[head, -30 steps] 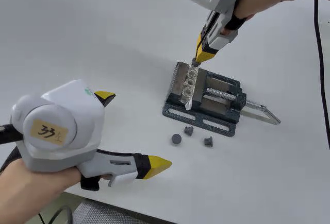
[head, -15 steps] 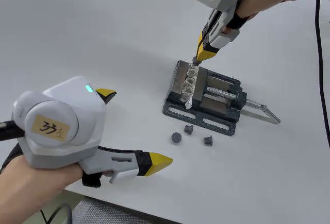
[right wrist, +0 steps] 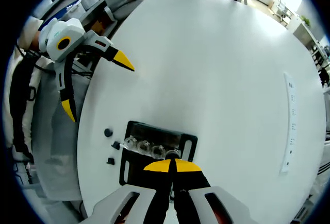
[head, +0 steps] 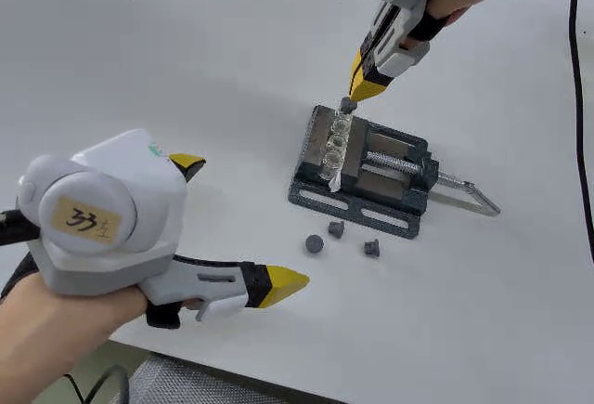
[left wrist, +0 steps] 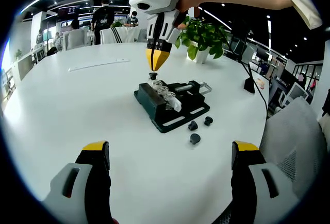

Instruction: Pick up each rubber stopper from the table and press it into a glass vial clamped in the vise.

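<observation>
White counter (head: 139,51), right hand-held gripper (head: 357,91) pinched together straight above the stopper (head: 347,105) capping the row's upper-end vial (head: 342,123), left hand-held gripper (head: 243,221) spread wide, lower left.

4 rubber stoppers (head: 315,243), 3 of them loose; 4 glass vials (head: 334,142); 1 vise (head: 390,186)

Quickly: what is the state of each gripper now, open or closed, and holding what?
Left gripper: open, holding nothing.
Right gripper: closed, tips just above a stopper on the end vial; no grip on it visible.
</observation>
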